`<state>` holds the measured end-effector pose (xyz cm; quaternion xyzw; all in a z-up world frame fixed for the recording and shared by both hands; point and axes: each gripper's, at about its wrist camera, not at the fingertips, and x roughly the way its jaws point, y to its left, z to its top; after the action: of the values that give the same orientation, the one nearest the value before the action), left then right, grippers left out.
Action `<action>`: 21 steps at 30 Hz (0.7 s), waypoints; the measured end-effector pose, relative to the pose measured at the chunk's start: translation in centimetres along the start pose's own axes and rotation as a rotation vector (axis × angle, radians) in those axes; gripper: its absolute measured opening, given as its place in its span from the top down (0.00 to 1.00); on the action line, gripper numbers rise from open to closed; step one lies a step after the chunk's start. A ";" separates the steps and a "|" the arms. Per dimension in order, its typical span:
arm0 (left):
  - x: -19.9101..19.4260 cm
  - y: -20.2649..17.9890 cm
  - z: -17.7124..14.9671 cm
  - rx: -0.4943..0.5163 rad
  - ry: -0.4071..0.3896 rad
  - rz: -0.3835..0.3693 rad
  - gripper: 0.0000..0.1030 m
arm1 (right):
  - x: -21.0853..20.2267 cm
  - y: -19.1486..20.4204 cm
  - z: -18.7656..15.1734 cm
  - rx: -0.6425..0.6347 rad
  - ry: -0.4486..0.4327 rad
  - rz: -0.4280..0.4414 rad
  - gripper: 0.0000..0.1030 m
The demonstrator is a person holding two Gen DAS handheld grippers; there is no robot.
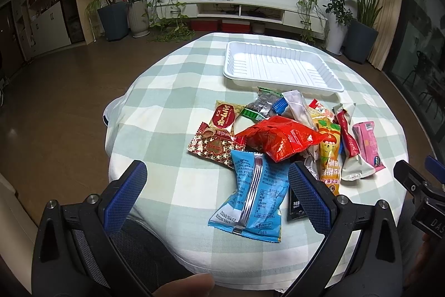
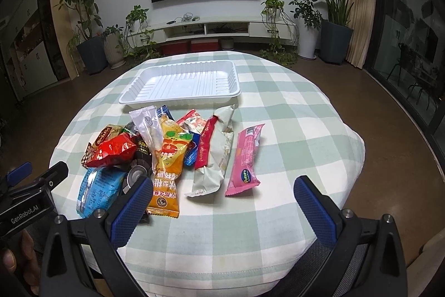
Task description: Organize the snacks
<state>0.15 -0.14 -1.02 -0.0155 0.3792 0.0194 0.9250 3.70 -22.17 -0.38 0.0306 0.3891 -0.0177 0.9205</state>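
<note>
Left gripper (image 1: 217,180) spread wide, holding nothing; the light-blue crinkled plastic snack packet (image 1: 254,191) lies on the cloth between its blue-padded fingers. Right gripper (image 2: 222,202) likewise wide and empty, over bare green-and-white checked tablecloth (image 2: 292,130). Just ahead of the right gripper lie the pink wrapped bar (image 2: 246,157) and the red-and-cream wrapped bar (image 2: 212,155), side by side. Beyond the snack pile sits the empty white ribbed plastic tray (image 2: 180,84).
</note>
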 end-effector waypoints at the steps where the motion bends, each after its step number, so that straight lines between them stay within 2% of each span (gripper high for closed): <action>1: 0.0 0.0 0.0 0.000 0.000 0.000 0.00 | 0.1 0.0 0.1 -0.002 0.003 -0.001 0.00; 21: 0.1 0.0 -0.1 -0.001 0.002 0.000 0.00 | 0.2 0.0 -0.1 -0.007 0.013 -0.008 0.00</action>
<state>0.17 -0.14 -1.16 -0.0159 0.3803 0.0195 0.9245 3.78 -22.20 -0.64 0.0260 0.3951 -0.0198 0.9181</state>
